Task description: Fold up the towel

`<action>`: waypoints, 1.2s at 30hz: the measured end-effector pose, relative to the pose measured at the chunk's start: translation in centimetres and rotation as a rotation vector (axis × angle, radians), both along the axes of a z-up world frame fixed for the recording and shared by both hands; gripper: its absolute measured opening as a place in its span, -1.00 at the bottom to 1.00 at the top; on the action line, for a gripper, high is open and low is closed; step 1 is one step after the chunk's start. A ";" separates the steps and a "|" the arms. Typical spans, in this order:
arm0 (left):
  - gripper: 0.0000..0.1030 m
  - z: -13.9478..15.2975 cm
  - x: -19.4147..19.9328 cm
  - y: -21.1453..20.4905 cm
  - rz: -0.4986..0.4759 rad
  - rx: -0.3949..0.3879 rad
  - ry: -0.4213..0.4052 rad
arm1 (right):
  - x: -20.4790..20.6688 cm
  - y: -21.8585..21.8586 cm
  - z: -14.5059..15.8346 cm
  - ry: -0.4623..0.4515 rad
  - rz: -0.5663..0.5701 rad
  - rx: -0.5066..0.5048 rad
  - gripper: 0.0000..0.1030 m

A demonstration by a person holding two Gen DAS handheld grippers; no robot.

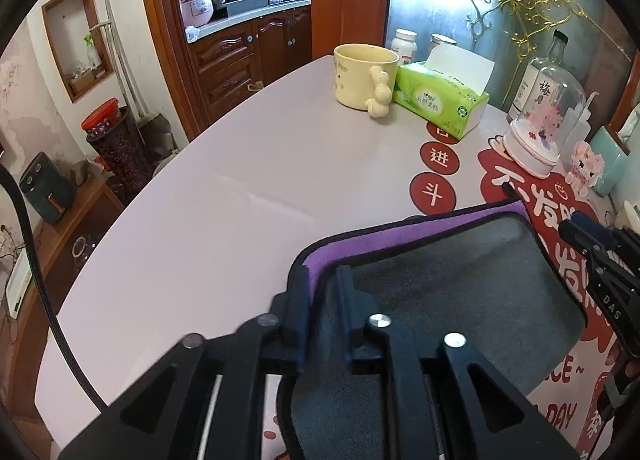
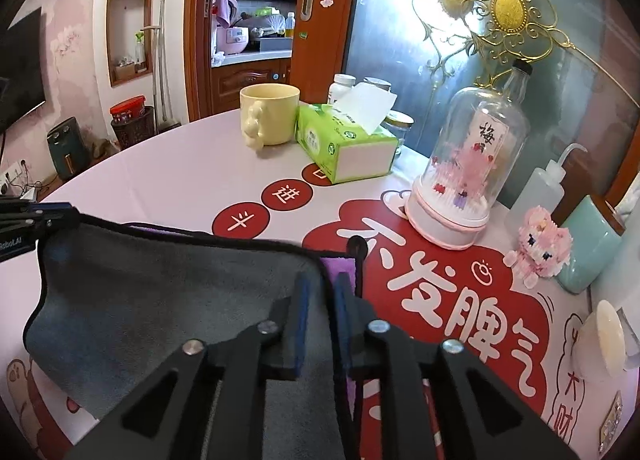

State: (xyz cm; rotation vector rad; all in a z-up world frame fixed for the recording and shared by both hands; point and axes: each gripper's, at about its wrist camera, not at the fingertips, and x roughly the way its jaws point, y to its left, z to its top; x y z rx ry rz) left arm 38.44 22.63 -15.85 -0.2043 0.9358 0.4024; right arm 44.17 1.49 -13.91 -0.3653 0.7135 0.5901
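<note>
The towel [image 1: 460, 280] is grey on one side, purple on the other, with a black hem. It is held up over the table between both grippers, its grey side toward the cameras, and it also shows in the right wrist view [image 2: 160, 292]. My left gripper [image 1: 324, 280] is shut on the towel's left corner. My right gripper [image 2: 320, 288] is shut on the towel's right corner. The right gripper shows at the right edge of the left wrist view [image 1: 600, 248]. The purple side [image 1: 400, 236] lies below, on the table.
On the table's far side stand a yellow mug [image 1: 364, 76], a green tissue box [image 1: 440, 100], a glass dome ornament [image 2: 460, 176], bottles, a squeeze bottle [image 2: 540, 188], a pink toy figure [image 2: 540, 244] and a teal box [image 2: 592, 244]. The table edge curves at left.
</note>
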 end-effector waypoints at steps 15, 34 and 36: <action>0.30 4.9 -6.8 -0.6 0.056 0.020 -0.059 | -3.8 -1.9 4.7 -0.024 -0.057 0.064 -0.01; 0.58 7.6 -23.5 -4.8 -0.198 -0.106 -0.033 | -23.7 -8.9 7.2 0.107 -0.364 0.081 0.57; 0.60 7.8 -25.0 -5.7 -0.247 -0.107 -0.026 | -26.2 -9.2 7.0 0.123 -0.395 0.085 0.60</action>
